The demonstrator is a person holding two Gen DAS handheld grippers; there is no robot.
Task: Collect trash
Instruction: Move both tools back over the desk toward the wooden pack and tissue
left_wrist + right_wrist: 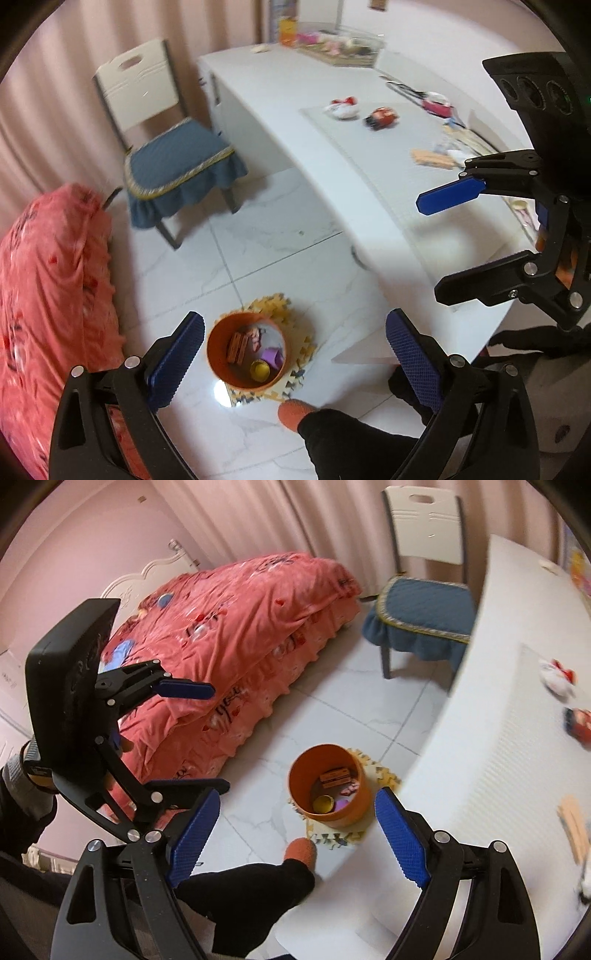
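Observation:
An orange bin (216,345) (347,818) stands on the floor by the table corner, holding a brown wrapper, a yellow cup, and purple and pink bits. My left gripper (295,362) (207,738) hangs high over the bin, open and empty. My right gripper (297,838) (443,243) is beside it, also open with nothing between its pads. On the table lie a white-and-red crumpled piece (341,107) (557,674), a red-and-black packet (382,118) (580,723) and a tan wafer pack (434,158) (574,827).
The bin sits on a yellow foam mat (299,332). A person's black-clad leg with an orange slipper (295,413) (303,853) is beside it. A blue-cushioned chair (177,162), a bed under a pink cover (48,314) and the white table (295,140) surround the floor space.

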